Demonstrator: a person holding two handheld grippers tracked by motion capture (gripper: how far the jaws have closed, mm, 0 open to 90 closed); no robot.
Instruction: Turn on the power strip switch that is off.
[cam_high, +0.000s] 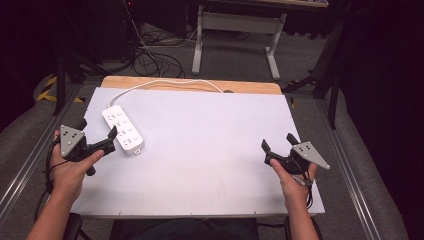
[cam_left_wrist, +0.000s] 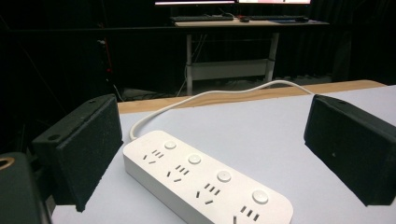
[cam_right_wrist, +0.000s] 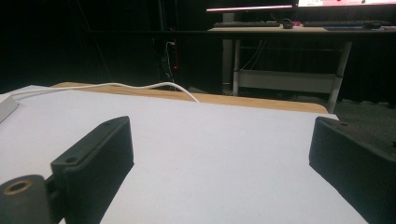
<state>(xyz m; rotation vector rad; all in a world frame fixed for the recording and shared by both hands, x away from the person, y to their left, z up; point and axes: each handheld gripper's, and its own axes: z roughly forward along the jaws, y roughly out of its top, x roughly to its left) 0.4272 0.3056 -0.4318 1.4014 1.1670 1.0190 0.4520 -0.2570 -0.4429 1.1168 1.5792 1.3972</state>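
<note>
Item one: your left gripper (cam_high: 97, 131), held in your left hand (cam_high: 70, 167) at the left edge of the counter (cam_high: 210, 150). Its fingers (cam_left_wrist: 81, 154) stand wide apart with nothing pressed between them. In the left gripper view they frame the power strip without touching it.

Item two: a white power strip (cam_high: 123, 129), lying flat on the counter's white sheet, left of centre and angled toward the far left corner. It sits just beside your left gripper's tip. Four sockets, each with a round button, face up. Its white cord (cam_high: 165, 83) runs from the far end, curving along the wooden back edge of the counter.

Item three: your right gripper (cam_high: 278, 141), held in your right hand (cam_high: 292, 175) near the right edge of the counter, well apart from the power strip. Its fingers (cam_right_wrist: 95, 163) are also spread, holding nothing, with bare white sheet between them.

Item four: beyond the counter, a desk with a white frame (cam_high: 235, 35) and loose cables on the floor (cam_high: 155, 60).
</note>
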